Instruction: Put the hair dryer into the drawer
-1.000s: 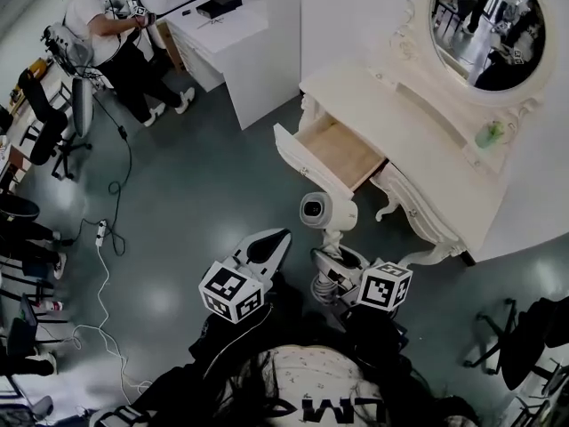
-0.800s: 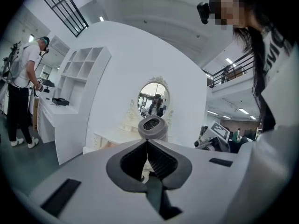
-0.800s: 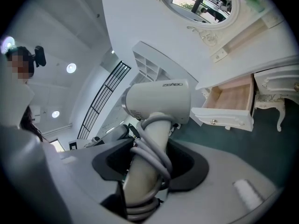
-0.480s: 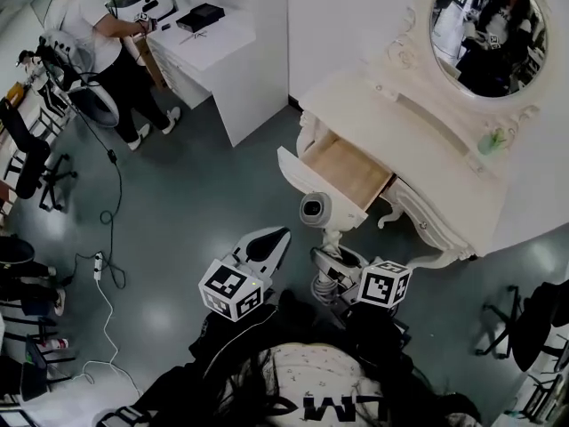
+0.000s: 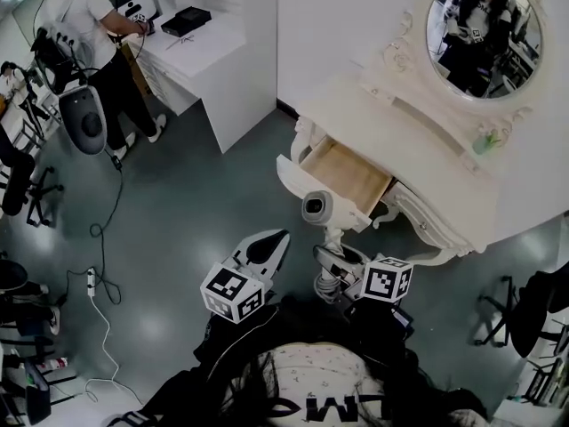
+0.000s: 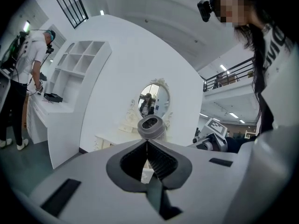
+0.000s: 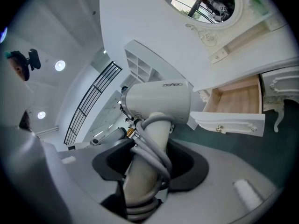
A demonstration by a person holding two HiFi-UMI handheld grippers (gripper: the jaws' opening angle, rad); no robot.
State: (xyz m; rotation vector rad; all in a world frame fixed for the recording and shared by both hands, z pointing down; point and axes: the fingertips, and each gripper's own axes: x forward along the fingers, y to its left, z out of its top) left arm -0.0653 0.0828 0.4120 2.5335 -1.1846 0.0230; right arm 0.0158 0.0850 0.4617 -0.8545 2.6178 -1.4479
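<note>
A white hair dryer [image 5: 317,207] stands upright on its handle, which has the grey cord wound round it. My right gripper [image 5: 334,258] is shut on that handle [image 7: 148,164]. The dryer's head [image 7: 159,101] hangs just in front of the open drawer [image 5: 348,173] of the white dressing table [image 5: 427,163]. The drawer's wooden inside [image 7: 237,97] is bare. My left gripper [image 5: 269,246] is shut with nothing in it, to the left of the dryer and apart from it. In the left gripper view, the dryer's nozzle [image 6: 151,126] shows just beyond my left gripper [image 6: 147,142].
An oval mirror [image 5: 483,23] hangs over the dressing table. A white desk [image 5: 209,47] stands at the back left with a person [image 5: 84,25] at it. Cables [image 5: 96,238] trail over the grey floor, chairs [image 5: 18,181] line the left edge, and a dark chair [image 5: 524,314] is at right.
Both grippers and the dryer have moved toward the dressing table, so the open drawer now lies closer to the dryer's head. The grip on the handle is unchanged.
</note>
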